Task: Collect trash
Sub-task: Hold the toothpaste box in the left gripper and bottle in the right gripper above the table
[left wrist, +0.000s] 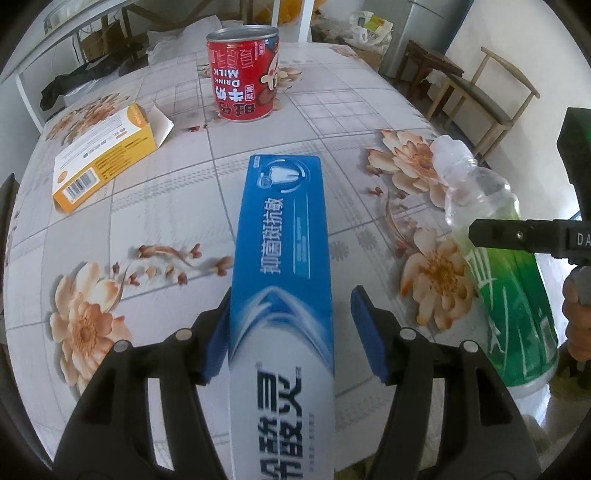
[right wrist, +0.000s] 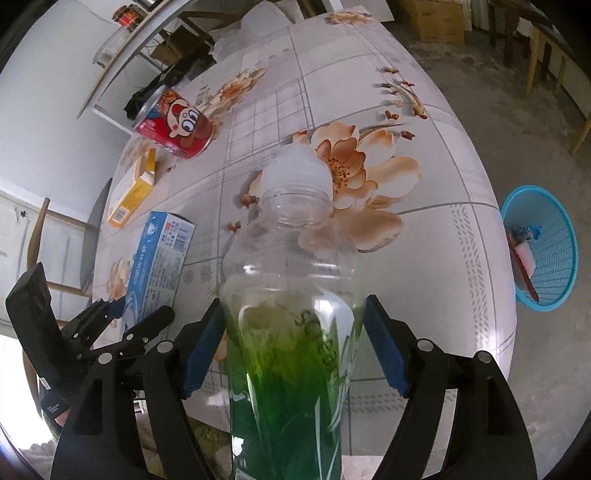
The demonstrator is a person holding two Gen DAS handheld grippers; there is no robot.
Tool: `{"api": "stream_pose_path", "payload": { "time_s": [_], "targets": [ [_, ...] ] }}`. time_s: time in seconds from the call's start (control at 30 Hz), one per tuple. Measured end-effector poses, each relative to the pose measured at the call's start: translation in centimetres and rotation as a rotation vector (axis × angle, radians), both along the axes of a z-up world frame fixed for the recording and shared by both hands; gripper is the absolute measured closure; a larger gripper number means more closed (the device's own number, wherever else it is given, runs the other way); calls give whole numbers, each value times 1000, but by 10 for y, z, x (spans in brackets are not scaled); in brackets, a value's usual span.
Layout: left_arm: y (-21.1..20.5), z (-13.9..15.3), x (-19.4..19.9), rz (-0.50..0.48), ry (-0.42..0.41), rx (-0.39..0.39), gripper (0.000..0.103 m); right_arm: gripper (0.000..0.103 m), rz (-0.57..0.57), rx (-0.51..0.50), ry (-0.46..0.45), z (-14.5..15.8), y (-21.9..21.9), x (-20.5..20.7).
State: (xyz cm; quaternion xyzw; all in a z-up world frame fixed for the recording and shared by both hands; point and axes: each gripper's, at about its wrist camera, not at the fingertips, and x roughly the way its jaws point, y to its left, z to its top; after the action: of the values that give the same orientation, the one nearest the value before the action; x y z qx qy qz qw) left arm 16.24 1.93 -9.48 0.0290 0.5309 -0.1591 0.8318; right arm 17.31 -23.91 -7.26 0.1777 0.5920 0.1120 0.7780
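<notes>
A lived-in home dining room: a round counter (left wrist: 332, 122) under a flowered oilcloth, wooden chairs (left wrist: 491, 96) by the wall at the upper right, cardboard boxes (right wrist: 432, 18) and shopping bags (left wrist: 369, 29) on the bare floor along the top, a blue wastebasket (right wrist: 543, 251) at the right.
</notes>
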Motion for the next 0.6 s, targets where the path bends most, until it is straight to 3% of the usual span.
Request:
{"api": "stream_pose_path", "payload": {
  "time_s": [0.4, 0.6],
  "targets": [
    [-5, -2, 6, -7, -23, 21, 46, 30, -8, -6, 13, -1, -1, 6],
    [-4, -1, 9, 4, -29, 24, 52, 33, -7, 3, 17, -1, 0, 6]
  ]
}}
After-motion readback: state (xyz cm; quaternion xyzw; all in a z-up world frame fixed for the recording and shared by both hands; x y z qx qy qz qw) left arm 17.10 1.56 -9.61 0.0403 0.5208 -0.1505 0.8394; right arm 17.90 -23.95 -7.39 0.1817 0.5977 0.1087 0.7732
